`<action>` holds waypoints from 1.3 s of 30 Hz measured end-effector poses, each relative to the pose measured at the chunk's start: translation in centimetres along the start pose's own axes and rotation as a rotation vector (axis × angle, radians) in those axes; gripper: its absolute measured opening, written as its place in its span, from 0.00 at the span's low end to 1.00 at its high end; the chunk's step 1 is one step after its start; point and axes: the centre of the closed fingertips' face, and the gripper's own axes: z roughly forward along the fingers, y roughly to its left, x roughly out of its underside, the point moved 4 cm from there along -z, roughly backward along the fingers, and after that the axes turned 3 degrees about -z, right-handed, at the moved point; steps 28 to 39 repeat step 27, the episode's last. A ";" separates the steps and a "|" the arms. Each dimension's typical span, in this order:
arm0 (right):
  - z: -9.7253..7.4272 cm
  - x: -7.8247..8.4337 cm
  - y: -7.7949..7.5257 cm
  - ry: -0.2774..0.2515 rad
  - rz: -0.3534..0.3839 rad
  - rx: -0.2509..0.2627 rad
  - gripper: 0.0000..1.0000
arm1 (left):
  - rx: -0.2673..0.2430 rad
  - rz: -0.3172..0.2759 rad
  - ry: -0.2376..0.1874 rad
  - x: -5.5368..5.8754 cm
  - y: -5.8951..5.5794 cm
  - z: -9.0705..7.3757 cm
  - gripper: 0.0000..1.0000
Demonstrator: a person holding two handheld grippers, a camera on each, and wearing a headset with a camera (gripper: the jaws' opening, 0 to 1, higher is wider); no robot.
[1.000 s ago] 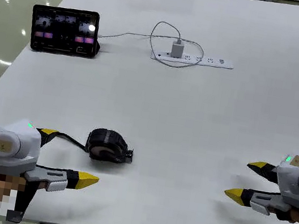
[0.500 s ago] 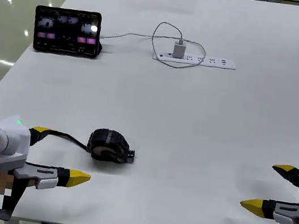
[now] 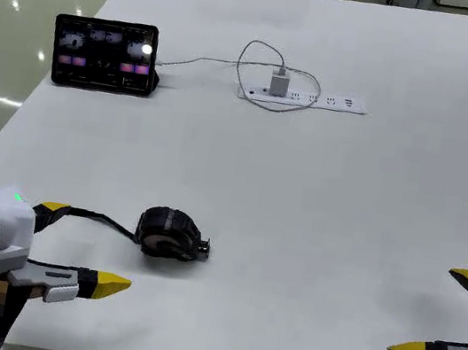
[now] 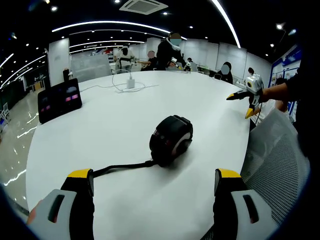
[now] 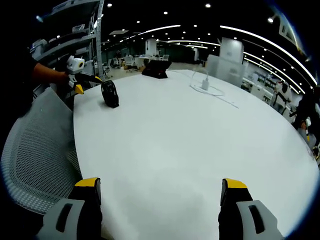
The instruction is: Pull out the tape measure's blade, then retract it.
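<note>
A black tape measure (image 3: 170, 234) lies on the white table (image 3: 320, 198), its black wrist strap (image 3: 96, 218) trailing left. Its blade is not pulled out. My left gripper (image 3: 83, 247) is open at the near left edge, a little left of the tape measure and apart from it, with the strap reaching toward its far fingertip. In the left gripper view the tape measure (image 4: 171, 139) sits ahead between the open jaws (image 4: 152, 181). At the near right edge my right gripper (image 3: 446, 316) is open and holds nothing. In the right gripper view (image 5: 159, 189) the tape measure (image 5: 109, 93) is far off to the left.
A tablet (image 3: 103, 53) stands at the far left of the table. A white power strip (image 3: 305, 97) with a charger and looped cable (image 3: 262, 58) lies at the back middle. A mesh chair back (image 5: 35, 145) is by the near table edge. People stand in the background (image 4: 170, 47).
Both grippers have drawn back toward the near edge, the left one leftward and the right one rightward. The tape measure has stayed put. The head view has shifted slightly.
</note>
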 end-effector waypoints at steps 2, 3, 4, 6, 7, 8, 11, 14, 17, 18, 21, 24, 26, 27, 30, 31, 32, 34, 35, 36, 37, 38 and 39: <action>-0.2 -0.1 0.2 -0.001 0.023 -0.017 0.99 | 0.002 0.001 0.010 0.2 0.0 -0.1 0.99; 0.0 0.1 0.2 0.001 0.024 -0.017 0.99 | 0.002 0.004 0.009 0.1 0.0 -0.1 0.99; 0.0 0.1 0.3 0.001 0.026 -0.020 0.99 | 0.000 0.007 0.006 0.1 0.0 -0.1 0.99; 0.0 0.2 0.6 0.001 0.031 -0.028 0.99 | 0.011 -0.001 0.008 -0.1 -0.1 -0.2 0.99; 0.0 0.2 0.6 0.001 0.032 -0.029 0.99 | 0.010 0.001 0.004 -0.2 -0.2 -0.3 0.99; 0.0 0.1 0.7 -0.003 0.032 -0.030 0.99 | 0.015 0.001 0.001 -0.3 -0.3 -0.3 0.99; 0.0 -0.2 0.9 -0.023 0.063 -0.035 0.99 | 0.017 0.005 0.000 -0.4 -0.4 -0.4 0.99; 0.0 -0.4 0.7 -0.031 0.053 -0.034 0.99 | 0.021 0.008 -0.002 -0.6 -0.4 -0.4 0.99; -0.2 -0.6 0.7 -0.031 0.046 -0.032 0.99 | 0.026 0.007 0.000 -0.6 -0.4 -0.5 0.99; -0.2 -0.7 0.6 -0.031 0.040 -0.031 0.99 | 0.024 0.008 0.003 -0.6 -0.3 -0.5 0.99; -0.2 -0.6 0.6 -0.028 0.037 -0.028 0.99 | 0.019 0.007 -0.001 -0.7 -0.1 -0.6 0.99; -0.3 -0.9 0.6 -0.036 0.038 -0.028 0.99 | 0.018 0.006 -0.002 -0.8 0.0 -0.7 0.99; -0.2 -1.0 0.6 -0.040 0.035 -0.027 0.99 | 0.018 0.008 -0.002 -0.8 0.0 -0.7 0.99; -0.2 -1.0 0.6 -0.039 0.035 -0.027 0.99 | 0.018 0.007 -0.002 -0.8 0.0 -0.7 0.99; -0.2 -1.0 0.6 -0.039 0.035 -0.027 0.99 | 0.018 0.007 -0.002 -0.8 0.0 -0.7 0.99; -0.2 -1.0 0.6 -0.039 0.035 -0.027 0.99 | 0.018 0.007 -0.002 -0.8 0.0 -0.7 0.99; -0.2 -1.0 0.6 -0.039 0.035 -0.027 0.99 | 0.018 0.007 -0.002 -0.8 0.0 -0.7 0.99; -0.2 -1.0 0.6 -0.039 0.035 -0.027 0.99 | 0.018 0.007 -0.002 -0.8 0.0 -0.7 0.99; -0.2 -1.0 0.6 -0.039 0.035 -0.027 0.99 | 0.018 0.007 -0.002 -0.8 0.0 -0.7 0.99; -0.2 -1.0 0.6 -0.039 0.035 -0.027 0.99 | 0.018 0.007 -0.002 -0.8 0.0 -0.7 0.99; -0.2 -1.0 0.6 -0.039 0.035 -0.027 0.99 | 0.018 0.007 -0.002 -0.8 0.0 -0.7 0.99; -0.2 -1.0 0.6 -0.039 0.035 -0.027 0.99 | 0.018 0.007 -0.002 -0.8 0.0 -0.7 0.99; -0.2 -1.0 0.6 -0.039 0.035 -0.027 0.99 | 0.018 0.007 -0.002 -0.8 0.0 -0.7 0.99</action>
